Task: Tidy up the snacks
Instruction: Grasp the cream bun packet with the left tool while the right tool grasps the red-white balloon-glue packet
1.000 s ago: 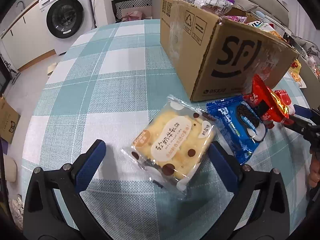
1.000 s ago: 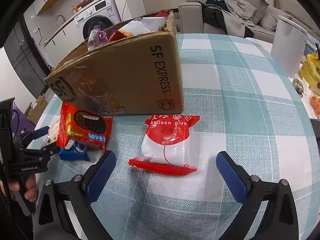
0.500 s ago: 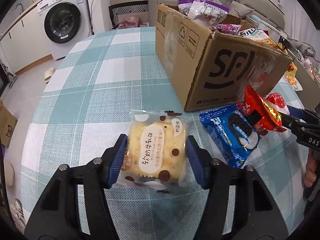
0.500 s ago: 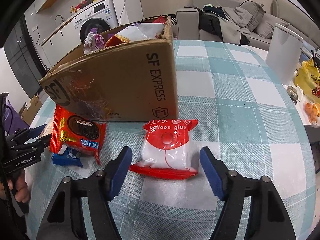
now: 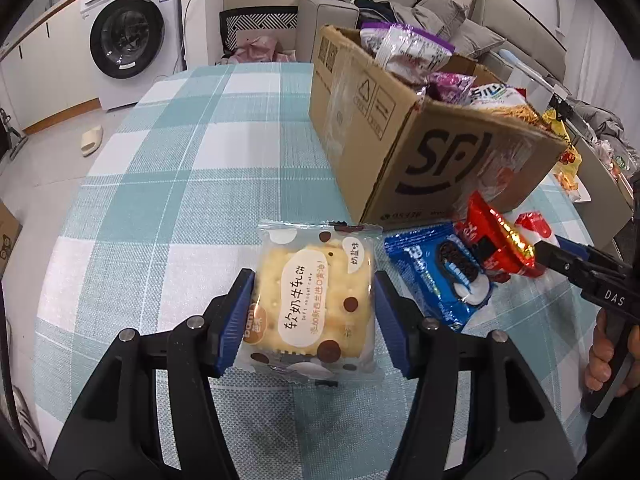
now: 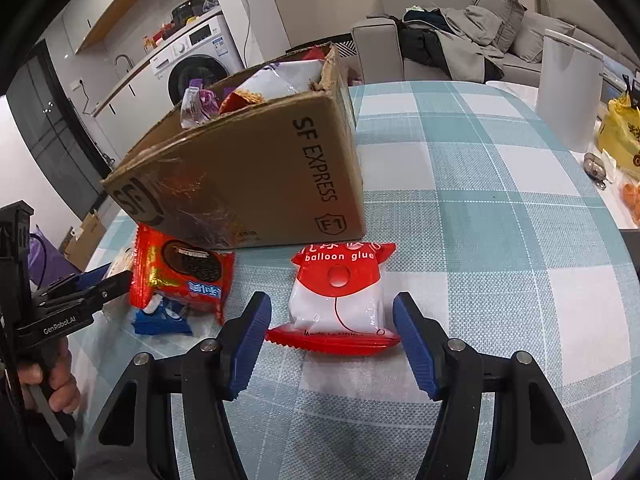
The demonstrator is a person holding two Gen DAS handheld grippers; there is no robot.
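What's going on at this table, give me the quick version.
A person is sorting snacks with a claw in each hand. The left claw is shut on the nougat cracker pack, which looks lifted slightly off the checked tablecloth. The right claw straddles the balloon glue packet, not yet clamped. Red and blue Oreo packs lie beside the SF cardboard box, already full of snacks.

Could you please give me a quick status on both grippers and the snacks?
Left gripper shut on yellow cracker packet. Right gripper open, straddling red-and-white balloon glue packet. Brown cardboard box directly behind; path unobstructed.
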